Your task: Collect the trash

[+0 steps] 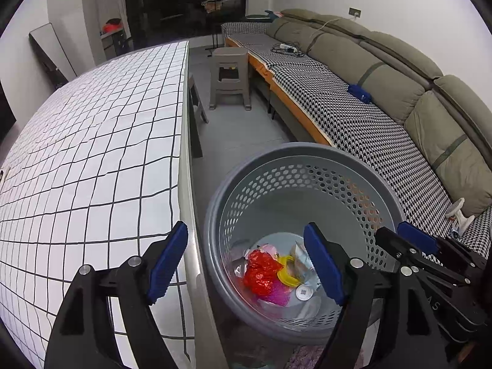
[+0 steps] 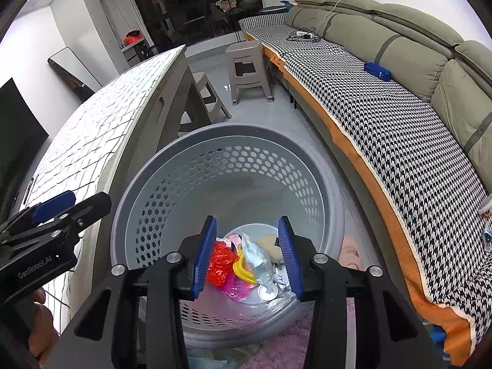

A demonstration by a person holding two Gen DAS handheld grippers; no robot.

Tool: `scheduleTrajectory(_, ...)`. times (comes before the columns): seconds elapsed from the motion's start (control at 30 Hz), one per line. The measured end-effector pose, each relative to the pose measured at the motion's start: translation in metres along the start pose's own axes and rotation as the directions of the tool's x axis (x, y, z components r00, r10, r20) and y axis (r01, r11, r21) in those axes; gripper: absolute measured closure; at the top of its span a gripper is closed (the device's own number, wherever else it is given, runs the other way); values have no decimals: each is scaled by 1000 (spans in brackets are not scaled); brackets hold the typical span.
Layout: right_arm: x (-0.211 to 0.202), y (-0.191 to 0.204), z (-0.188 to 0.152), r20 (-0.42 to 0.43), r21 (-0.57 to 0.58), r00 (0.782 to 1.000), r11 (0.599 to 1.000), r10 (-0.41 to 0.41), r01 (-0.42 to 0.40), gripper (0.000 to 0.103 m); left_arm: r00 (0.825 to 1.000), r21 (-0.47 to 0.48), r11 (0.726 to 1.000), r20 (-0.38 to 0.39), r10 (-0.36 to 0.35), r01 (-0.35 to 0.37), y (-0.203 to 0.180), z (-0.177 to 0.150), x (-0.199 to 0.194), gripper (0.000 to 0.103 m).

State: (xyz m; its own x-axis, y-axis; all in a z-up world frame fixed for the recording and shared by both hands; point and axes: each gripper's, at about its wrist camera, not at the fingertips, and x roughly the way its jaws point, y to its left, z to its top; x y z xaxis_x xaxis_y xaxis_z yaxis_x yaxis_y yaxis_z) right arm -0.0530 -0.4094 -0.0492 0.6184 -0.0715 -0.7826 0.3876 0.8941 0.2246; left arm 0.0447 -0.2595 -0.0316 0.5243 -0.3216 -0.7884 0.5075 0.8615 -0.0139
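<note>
Both grippers empty, hanging over the grey perforated plastic waste basket (image 2: 172,184), which stands on the floor tight against the long edge of the table with the white grid-patterned cloth (image 1: 92,153). Left gripper (image 1: 246,261) has jaws spread wide, one finger over the table edge, the other over the basket mouth; nothing between them. Right gripper (image 2: 246,258) is also released, jaws parted directly above the basket opening, nothing gripped. Trash sits at the basket bottom: a crumpled red plastic wrapper (image 2: 220,261), a yellow plastic ring-shaped piece (image 2: 243,269), a pale blue-silver foil packet (image 2: 258,261) standing up on the pile (it looks close under the right gripper, but contact can't be told), a magenta plastic scrap (image 2: 236,289) and a small round white cap (image 1: 303,292). No loose trash visible on the table cloth in either view, so the collection looks largely done. Handling guess: everything in there is light, thin and crinkly; wrappers are soft and slippery, so pinch a bunched fold rather than a flat face; the ring is stiff and best taken across its rim. The basket is light and rigid, grab by its solid rim.
</note>
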Motion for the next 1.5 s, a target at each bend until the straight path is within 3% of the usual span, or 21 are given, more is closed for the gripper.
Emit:
scheduleTrajectory(0.1, -3, 0, 0, 5, 1, 1000, 1000, 4, -4, 60, 1000, -1, 1000, 2, 10, -10, 2, -1, -1, 25)
scheduleTrajectory(0.23, -7, 1, -2, 16, -2, 1000, 1000, 3, -3, 49, 1000, -4, 1000, 4, 20, -20, 3, -2, -3, 22)
scheduleTrajectory(0.63, -14, 1, -5, 33, -4, 999, 1000, 1, -1, 46, 999, -16, 999, 32, 35, -35, 5, -6, -14, 11)
scheduleTrajectory(1.5, -17, 2, -4, 44, 0, 999, 1000, -2, 2, 40, 998, -13, 998, 35, 61, -61, 9, -6, -18, 7)
